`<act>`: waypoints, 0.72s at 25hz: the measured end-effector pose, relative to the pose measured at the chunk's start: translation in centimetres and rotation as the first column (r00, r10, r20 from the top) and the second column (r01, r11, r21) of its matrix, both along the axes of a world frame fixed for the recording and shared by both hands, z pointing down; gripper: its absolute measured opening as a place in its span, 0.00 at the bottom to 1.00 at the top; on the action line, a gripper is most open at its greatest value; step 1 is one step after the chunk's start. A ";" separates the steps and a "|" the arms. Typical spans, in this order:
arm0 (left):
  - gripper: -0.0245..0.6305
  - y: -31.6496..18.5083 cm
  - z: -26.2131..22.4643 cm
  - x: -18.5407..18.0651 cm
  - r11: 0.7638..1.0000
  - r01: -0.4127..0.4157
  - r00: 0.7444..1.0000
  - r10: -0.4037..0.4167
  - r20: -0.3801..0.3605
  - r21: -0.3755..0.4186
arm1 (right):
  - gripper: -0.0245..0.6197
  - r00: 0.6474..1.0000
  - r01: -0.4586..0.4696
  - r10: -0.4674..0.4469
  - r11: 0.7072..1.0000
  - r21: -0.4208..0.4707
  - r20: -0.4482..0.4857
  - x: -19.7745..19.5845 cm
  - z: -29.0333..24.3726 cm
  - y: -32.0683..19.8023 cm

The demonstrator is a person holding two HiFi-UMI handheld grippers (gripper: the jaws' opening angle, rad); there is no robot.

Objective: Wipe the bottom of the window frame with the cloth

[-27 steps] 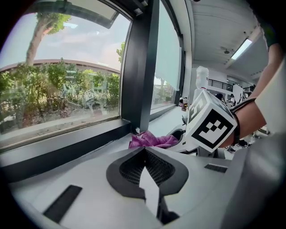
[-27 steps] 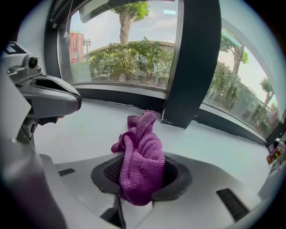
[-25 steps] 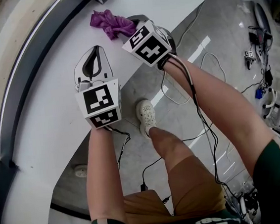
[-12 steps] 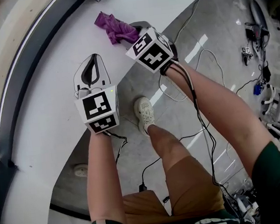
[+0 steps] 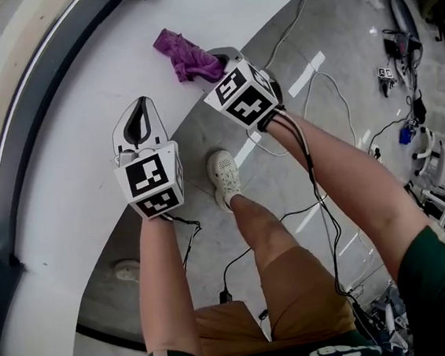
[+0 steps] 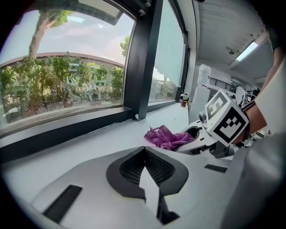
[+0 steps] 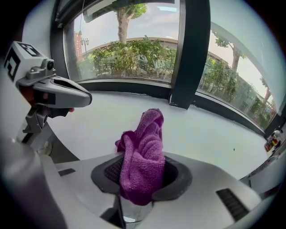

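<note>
The right gripper (image 7: 142, 179) jaws squeeze the purple cloth (image 5: 182, 55) over the white sill (image 5: 78, 86). The dark frame (image 6: 67, 132) is at the cloth's 10 o'clock in the head view, and the two are apart. The left gripper (image 6: 144, 154) jaws are closed on nothing. I think the wiping has not started yet. No words can be read, only square markers.

Bright window daylight, sharp pictures, fisheye-curved with dark corners.
</note>
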State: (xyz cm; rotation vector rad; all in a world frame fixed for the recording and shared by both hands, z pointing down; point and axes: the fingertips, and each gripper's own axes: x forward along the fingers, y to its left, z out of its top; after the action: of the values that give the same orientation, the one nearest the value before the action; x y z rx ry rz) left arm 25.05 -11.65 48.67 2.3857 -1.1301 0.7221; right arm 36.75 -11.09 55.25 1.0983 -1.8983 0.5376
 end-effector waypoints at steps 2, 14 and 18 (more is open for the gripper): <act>0.05 0.0 0.0 0.0 1.000 0.001 1.000 -0.001 0.000 0.000 | 0.27 1.000 0.000 0.000 1.000 -0.002 0.002 0.1 0.0 -0.1; 0.05 0.3 -0.5 -0.2 1.000 0.016 1.000 -0.016 0.000 0.011 | 0.27 1.000 -0.005 0.005 1.000 -0.003 -0.008 -0.1 -0.2 0.1; 0.05 -0.1 -0.5 -0.6 1.000 0.025 1.000 -0.025 0.008 0.014 | 0.27 1.000 -0.003 0.003 1.000 -0.004 -0.007 -0.5 -0.2 -0.1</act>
State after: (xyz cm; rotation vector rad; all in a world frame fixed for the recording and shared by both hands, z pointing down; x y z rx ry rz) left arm 24.45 -11.74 48.18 2.3784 -1.1700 0.7189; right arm 36.26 -11.20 55.05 1.0990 -1.8897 0.5382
